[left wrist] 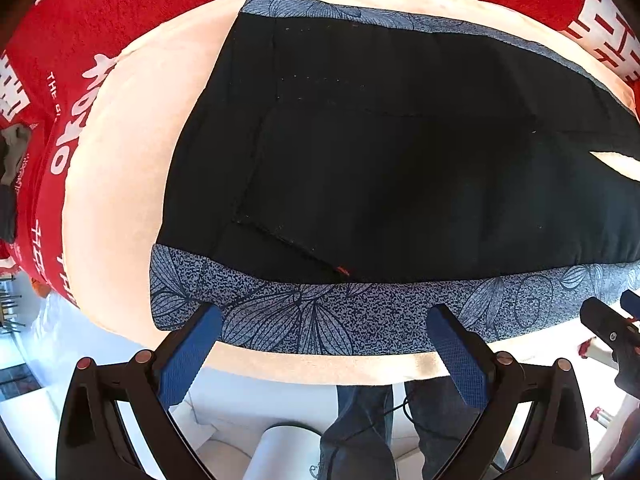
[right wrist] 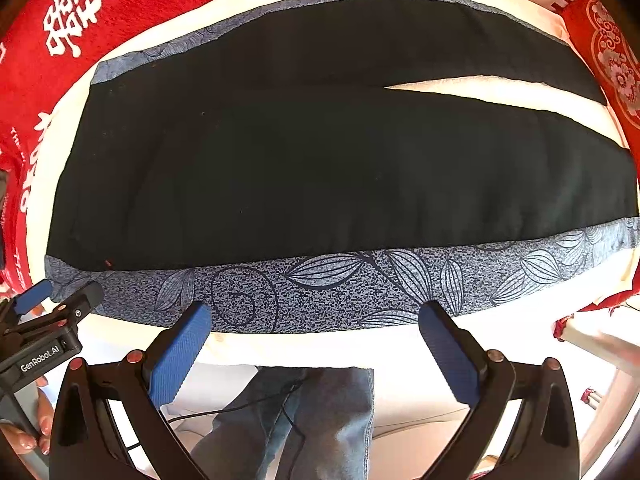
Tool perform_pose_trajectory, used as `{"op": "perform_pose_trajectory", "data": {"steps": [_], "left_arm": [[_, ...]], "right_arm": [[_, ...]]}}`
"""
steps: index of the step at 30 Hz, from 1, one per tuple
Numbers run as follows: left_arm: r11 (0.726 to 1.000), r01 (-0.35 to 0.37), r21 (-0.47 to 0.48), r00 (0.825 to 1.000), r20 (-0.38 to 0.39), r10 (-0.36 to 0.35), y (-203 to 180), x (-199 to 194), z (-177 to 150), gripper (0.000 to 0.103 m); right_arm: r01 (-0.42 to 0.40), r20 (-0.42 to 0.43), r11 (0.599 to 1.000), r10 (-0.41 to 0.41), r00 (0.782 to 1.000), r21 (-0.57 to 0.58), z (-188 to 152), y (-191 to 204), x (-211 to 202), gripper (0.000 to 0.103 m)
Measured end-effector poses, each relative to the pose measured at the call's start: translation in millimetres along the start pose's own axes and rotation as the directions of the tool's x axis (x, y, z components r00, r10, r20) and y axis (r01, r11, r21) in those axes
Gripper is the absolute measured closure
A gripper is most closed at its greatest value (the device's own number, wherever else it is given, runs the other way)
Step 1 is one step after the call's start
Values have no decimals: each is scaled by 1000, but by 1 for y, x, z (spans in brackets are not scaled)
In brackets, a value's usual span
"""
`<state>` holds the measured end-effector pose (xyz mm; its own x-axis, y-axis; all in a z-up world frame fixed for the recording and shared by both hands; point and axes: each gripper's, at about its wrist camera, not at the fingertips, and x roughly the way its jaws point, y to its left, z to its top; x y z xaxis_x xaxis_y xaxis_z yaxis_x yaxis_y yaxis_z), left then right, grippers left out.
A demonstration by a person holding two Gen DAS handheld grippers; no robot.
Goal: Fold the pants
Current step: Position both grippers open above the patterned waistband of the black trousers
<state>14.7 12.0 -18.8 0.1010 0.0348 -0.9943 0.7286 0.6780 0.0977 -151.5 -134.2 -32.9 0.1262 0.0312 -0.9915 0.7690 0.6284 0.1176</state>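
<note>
on the cream bench (left wrist: 120, 184) the black pants (left wrist: 400, 160) lie flat, patterned blue side stripe (left wrist: 320, 316) along the near edge. left view gets the waist end with a back pocket (left wrist: 304, 184); only the right view shows the two legs splitting apart toward the far right. both the left claw (left wrist: 324, 344) and right claw (right wrist: 316, 340) are spread wide, holding nothing, hovering just off the stripe. red cloth with white lettering (right wrist: 72, 20) rings the bench, and someone's jeans (right wrist: 312, 420) show below the edge.
</note>
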Motion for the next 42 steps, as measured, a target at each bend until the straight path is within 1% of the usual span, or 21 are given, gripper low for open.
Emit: {"op": "perform_pose_trajectory", "data": {"steps": [18,42], "left_arm": [[1000,3,-6,1000,-8,-3,-4,3,2,0],[1000,18,-14,1000,-8,-19,-5,4,1,0]], "right_arm": [[24,-10,1000,-24,1000,8,-2,2,4,0],[20,-11,1000,-20,1000,8,3,-3,8,0]]}}
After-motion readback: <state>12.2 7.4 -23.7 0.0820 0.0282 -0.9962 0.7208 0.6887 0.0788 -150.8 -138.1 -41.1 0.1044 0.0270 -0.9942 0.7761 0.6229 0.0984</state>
